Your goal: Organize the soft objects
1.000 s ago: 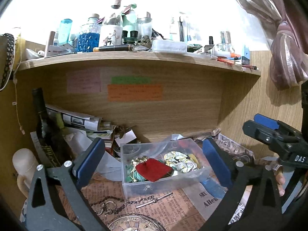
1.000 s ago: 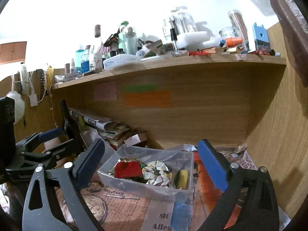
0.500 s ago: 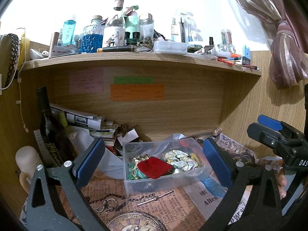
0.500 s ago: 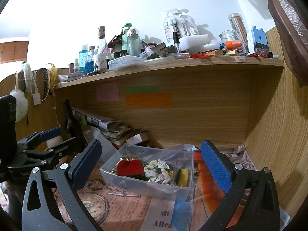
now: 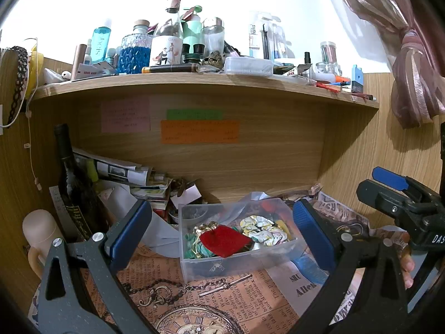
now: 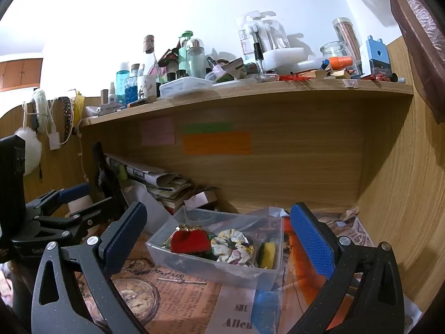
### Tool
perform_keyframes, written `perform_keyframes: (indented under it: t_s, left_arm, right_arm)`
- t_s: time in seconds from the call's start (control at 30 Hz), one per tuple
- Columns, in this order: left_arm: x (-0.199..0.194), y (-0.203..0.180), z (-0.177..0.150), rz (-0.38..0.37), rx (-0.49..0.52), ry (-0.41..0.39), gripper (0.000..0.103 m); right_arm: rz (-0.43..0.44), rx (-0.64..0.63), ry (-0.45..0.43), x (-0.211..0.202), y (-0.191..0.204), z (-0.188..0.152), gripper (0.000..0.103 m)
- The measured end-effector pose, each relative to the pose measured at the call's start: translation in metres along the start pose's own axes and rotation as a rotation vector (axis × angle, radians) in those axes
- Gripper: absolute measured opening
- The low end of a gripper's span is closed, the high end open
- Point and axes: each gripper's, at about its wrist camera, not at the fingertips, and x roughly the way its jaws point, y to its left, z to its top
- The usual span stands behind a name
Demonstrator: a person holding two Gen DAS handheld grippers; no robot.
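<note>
I am holding both grippers over the newspaper-print mat, facing into the wooden alcove, and both are empty. My left gripper is standing with its blue pads wide apart, and my right gripper is spread just as wide; nothing is sitting between either pair of fingers.

The soft things I am sorting are lying in the clear plastic bin, which is resting on the mat straight ahead of me, in the middle of the alcove floor. In it, a red pouch is lying on the left side, on top of something green and gold, and a white-and-yellow scrunchie is lying just to its right. From the right wrist view the same order is showing: red pouch, scrunchie, then a yellow sponge-like piece at the right end, against the bin wall.

What matters for reaching in is how the bin is lying. Its long axis is running left to right across me, slightly skewed, with its left end farther from my right gripper. In both views it is sitting between the open pads, a little beyond the fingertips, so neither hand looks clearly nearer. I judge the pouch better suited to my left gripper and the sponge-like piece to my right, each coming down from above, since the bin walls are blocking any sideways approach.
</note>
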Motion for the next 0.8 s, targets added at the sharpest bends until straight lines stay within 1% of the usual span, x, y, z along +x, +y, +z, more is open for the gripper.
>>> perform_keyframes:
  t_s: [0.8]
  left_arm:
    - [0.0032, 0.0005, -0.0027, 0.015, -0.017, 0.011, 0.103]
  right_arm:
    - [0.003, 0.001, 0.01, 0.0034, 0.0012, -0.0032, 0.103]
